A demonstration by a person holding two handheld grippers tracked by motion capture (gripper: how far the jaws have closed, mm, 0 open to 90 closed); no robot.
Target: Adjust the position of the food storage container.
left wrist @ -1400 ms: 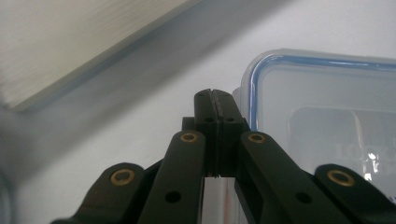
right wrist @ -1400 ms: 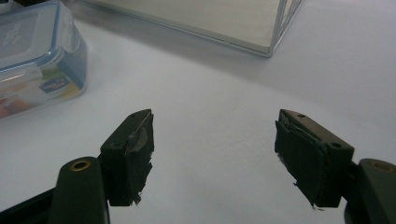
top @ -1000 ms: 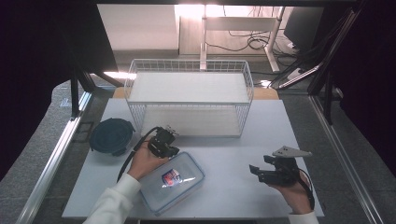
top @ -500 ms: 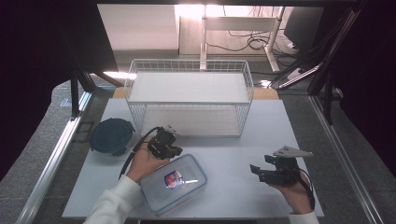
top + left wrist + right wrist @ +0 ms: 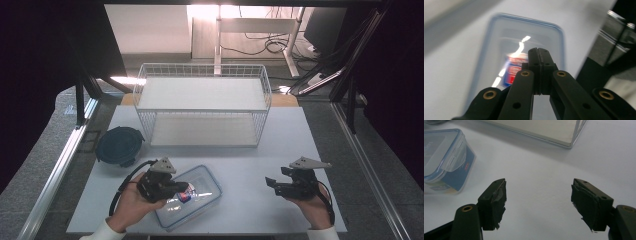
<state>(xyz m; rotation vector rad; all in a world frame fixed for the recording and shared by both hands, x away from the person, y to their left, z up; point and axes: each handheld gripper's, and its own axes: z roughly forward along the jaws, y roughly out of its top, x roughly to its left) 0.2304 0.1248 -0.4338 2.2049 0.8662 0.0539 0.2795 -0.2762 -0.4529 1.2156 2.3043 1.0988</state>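
We count one table (image 5: pixel 250 165), one wire rack (image 5: pixel 202 107) with two shelves, one clear box (image 5: pixel 200 192), one dark round lid (image 5: pixel 119 145), and two grippers.

The rack stands at the far middle of the table, its front edge well back from both hands. The round lid sits off the rack's left front corner, close to the table's left edge. The box lies near the front edge, left of centre (it is closed, with a red and blue label showing through its top). Between box and right gripper we see bare white tabletop, and more of it to the right of that gripper.

The left gripper (image 5: pixel 539 53) hangs over the box's lid with its jaws pressed together, nothing between them; whether the tips touch the lid we cannot tell. The right gripper (image 5: pixel 537 195) hovers over bare table, well apart from the box, its jaws spread wide and empty.
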